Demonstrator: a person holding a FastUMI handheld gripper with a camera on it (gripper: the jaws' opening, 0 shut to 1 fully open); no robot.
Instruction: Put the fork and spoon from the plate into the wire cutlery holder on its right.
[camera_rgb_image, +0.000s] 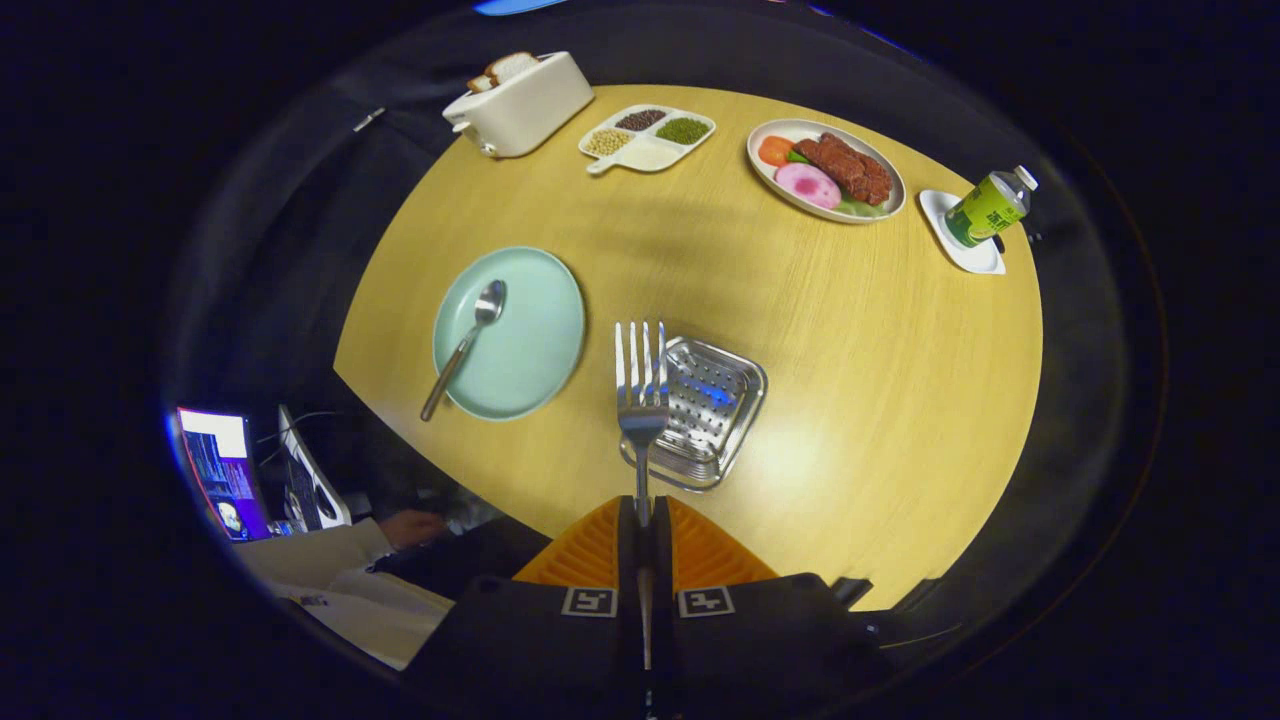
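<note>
1. Presently, the round wooden table (850, 400) carries every item, and a broad bare stretch of it lies to the right of the holder, leaving open room to move.
2. The pale green plate (530, 350) sits to the left of the gripper, with the spoon (468, 342) on it, bowl up-plate and handle end overhanging the near rim. That overhang likely offers a free end for gripping.
3. The wire cutlery holder (712, 412) stands just right of the plate and apart from it, its open top facing up.
4. The gripper (642, 520) is closed narrowly on the fork (641, 385), both fingers pressing the handle.
5. The fork projects ahead of the fingers, tines pointing away. It is seen against the holder's left rim, well above the table, so clearance judgement is uncertain.
6. Judged progress: fork lifted, not yet deposited; spoon untouched.
</note>
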